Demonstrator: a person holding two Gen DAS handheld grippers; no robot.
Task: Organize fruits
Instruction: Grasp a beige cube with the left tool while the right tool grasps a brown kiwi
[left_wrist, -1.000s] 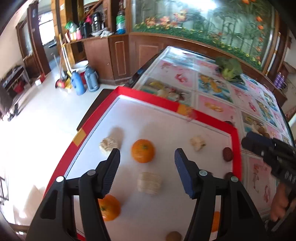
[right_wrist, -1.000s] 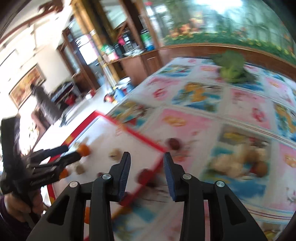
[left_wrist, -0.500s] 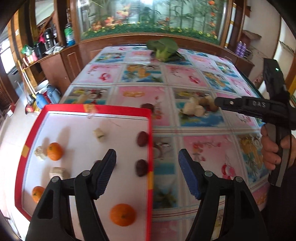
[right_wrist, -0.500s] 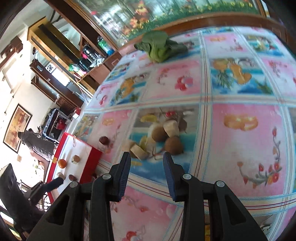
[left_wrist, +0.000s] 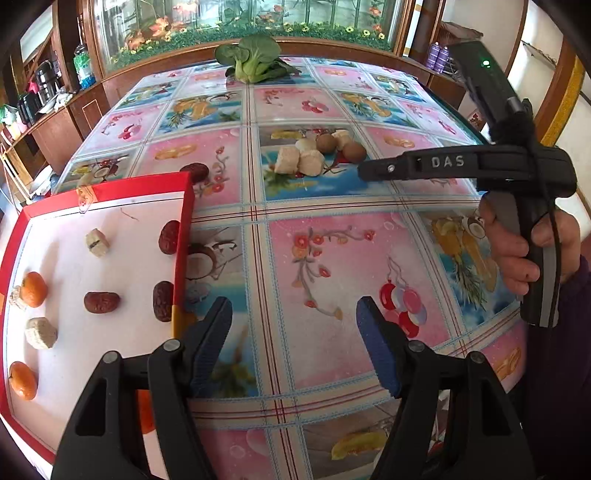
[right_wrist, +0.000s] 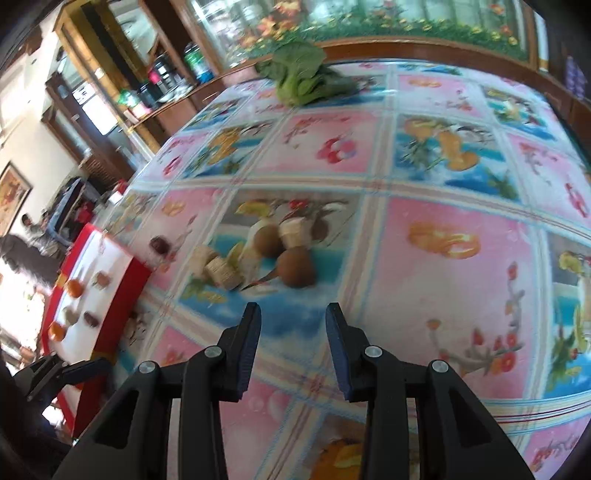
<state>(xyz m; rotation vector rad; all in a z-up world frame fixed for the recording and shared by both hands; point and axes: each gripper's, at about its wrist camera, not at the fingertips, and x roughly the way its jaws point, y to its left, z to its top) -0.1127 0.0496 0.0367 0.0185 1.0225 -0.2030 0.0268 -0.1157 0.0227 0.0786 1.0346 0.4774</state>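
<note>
Partly sorted, as far as can be judged. Already lying on the red-rimmed white tray (left_wrist: 184, 206): three small oranges along the left edge (left_wrist: 33, 290), with part of a fourth showing behind the left gripper's finger; three dark red dates (left_wrist: 101, 302), two of them close against the right rim; and a few pale chunks (left_wrist: 97, 242), perhaps cut banana or sugarcane, hard to name. Still waiting out on the flowered tablecloth (left_wrist: 332, 258): a small heap of pale chunks (left_wrist: 299, 162) and round brown fruits (right_wrist: 295, 271), possibly longans or kiwis, all touching or nearly so, plus one stray date (left_wrist: 194, 172) just beyond the tray's far corner. Further back, a leafy green vegetable (left_wrist: 255, 61), probably no part of the fruit job. Left gripper (left_wrist: 293, 343) spread wide over bare cloth just right of the tray, nothing between the fingers. Right gripper (right_wrist: 293, 332) parted only narrowly, likewise empty, aimed at the heap and near it but not touching. Likely remaining work: heap and stray date to be carried across, piece by piece.
</note>
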